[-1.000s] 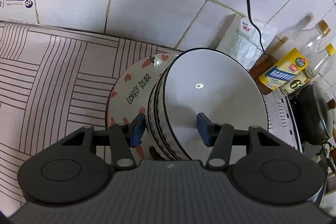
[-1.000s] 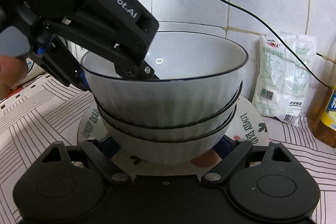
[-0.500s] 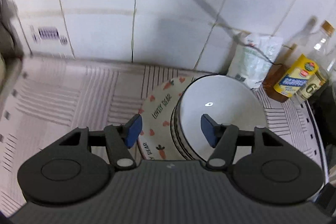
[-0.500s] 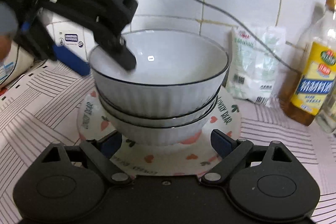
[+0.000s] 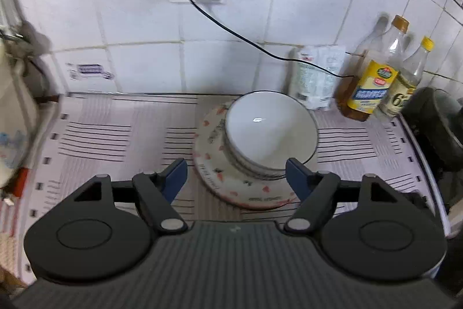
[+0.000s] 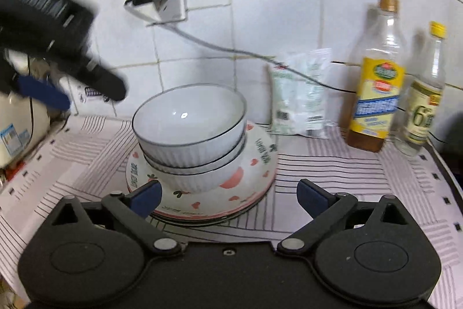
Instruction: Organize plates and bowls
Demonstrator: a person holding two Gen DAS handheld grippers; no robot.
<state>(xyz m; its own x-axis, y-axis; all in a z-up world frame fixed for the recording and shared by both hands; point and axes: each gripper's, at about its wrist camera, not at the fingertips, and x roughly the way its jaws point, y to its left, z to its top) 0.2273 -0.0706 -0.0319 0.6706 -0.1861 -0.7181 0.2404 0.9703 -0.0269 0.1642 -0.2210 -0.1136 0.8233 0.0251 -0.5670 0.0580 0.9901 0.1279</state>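
- The stack of white bowls [image 6: 189,135] sits nested on the patterned plates [image 6: 254,178], a little left of their centre, on the striped mat [image 5: 110,135] near the tiled wall.
- The left gripper [image 5: 235,177] hangs above and clear of the stack, its blue-padded fingers [image 5: 175,178] spread wide and holding nothing.
- The right gripper [image 6: 230,197] sits low in front of the plates (jaws apart, also empty).
- Behind stand a white packet [image 6: 301,97] and two bottles [image 6: 376,89].

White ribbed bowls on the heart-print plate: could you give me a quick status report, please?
Left hand-held gripper open, empty. Right hand-held gripper open, empty. White ribbed bowls stacked on heart-print plate. Nothing in the way.
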